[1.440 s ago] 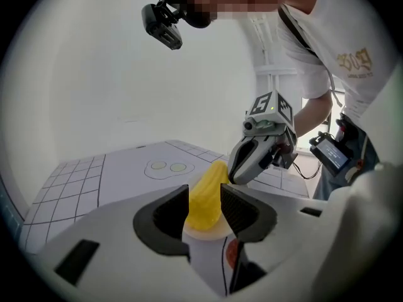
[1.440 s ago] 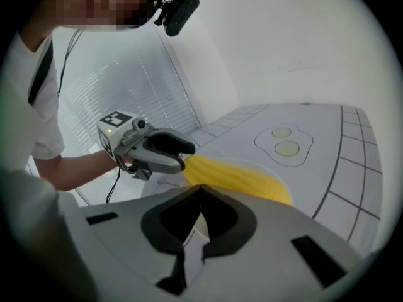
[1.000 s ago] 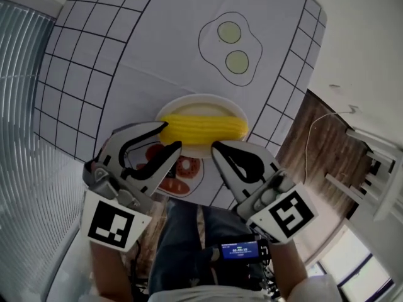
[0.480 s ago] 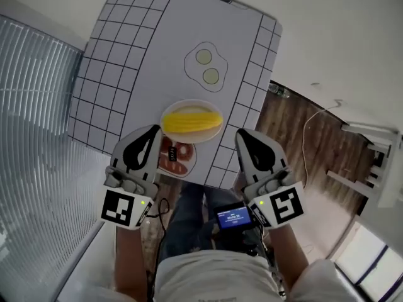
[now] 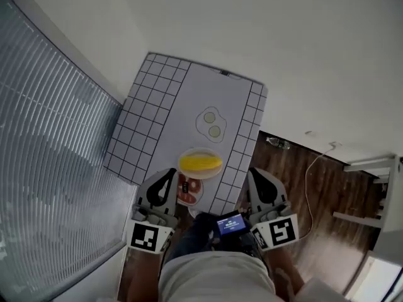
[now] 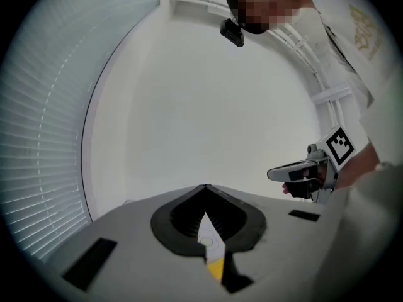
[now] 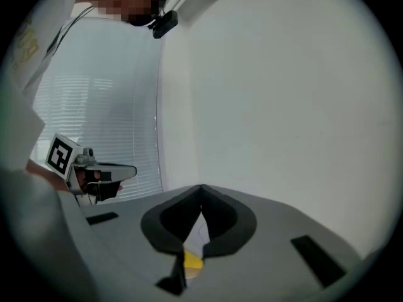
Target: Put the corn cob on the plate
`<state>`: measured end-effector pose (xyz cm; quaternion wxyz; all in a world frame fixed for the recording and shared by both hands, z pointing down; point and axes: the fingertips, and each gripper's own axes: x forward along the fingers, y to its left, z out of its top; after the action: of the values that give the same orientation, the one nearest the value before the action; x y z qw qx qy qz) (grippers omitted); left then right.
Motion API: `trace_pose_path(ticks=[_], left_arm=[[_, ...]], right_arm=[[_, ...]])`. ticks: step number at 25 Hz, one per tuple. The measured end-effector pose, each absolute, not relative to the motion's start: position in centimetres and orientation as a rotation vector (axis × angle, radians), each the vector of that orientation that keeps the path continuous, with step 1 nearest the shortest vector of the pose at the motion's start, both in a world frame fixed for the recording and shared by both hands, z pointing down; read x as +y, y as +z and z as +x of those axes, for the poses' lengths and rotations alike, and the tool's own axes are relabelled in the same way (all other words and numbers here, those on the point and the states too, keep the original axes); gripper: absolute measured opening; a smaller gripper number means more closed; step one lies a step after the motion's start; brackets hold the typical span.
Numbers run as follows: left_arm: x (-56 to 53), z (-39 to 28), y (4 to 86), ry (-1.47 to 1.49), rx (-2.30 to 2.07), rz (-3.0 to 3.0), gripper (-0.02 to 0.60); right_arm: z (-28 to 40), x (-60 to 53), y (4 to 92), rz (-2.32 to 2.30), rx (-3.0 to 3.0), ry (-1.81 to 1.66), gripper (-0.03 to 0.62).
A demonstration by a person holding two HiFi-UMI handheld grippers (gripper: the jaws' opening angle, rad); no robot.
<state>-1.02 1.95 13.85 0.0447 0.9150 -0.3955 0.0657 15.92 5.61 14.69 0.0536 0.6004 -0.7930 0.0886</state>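
The yellow corn cob [image 5: 200, 163] lies on the white plate [image 5: 189, 154] at the near edge of the table, far below. Both grippers are held high, apart from the cob and nearer to me. My left gripper [image 5: 170, 172] is shut and empty; in the left gripper view its jaws [image 6: 205, 187] meet, with a sliver of the corn cob [image 6: 216, 270] showing beneath them. My right gripper [image 5: 255, 172] is also shut and empty; in the right gripper view its jaws [image 7: 201, 187] meet above a bit of the corn cob [image 7: 192, 262].
The tablecloth [image 5: 164, 99] has a grid border, a printed pair of fried eggs [image 5: 213, 123] and a printed dish of food [image 5: 189, 190]. Window blinds [image 5: 50, 168] fill the left. Wooden floor [image 5: 302, 212] with a cable lies to the right. A small lit screen [image 5: 230, 224] sits at the person's waist.
Both grippers have risen well above the table and the head view has pulled back. The left jaws have closed. The corn cob stays on the plate.
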Motion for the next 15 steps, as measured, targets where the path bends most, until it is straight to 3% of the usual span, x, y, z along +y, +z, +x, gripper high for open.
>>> trace_pose_path(ticks=[15], left_arm=[[1.4,-3.5,12.2,0.191,-1.449,2.73,0.008]], right_arm=[[16.1,4.5,12.4,1.833,-2.428,0.195,0.006]])
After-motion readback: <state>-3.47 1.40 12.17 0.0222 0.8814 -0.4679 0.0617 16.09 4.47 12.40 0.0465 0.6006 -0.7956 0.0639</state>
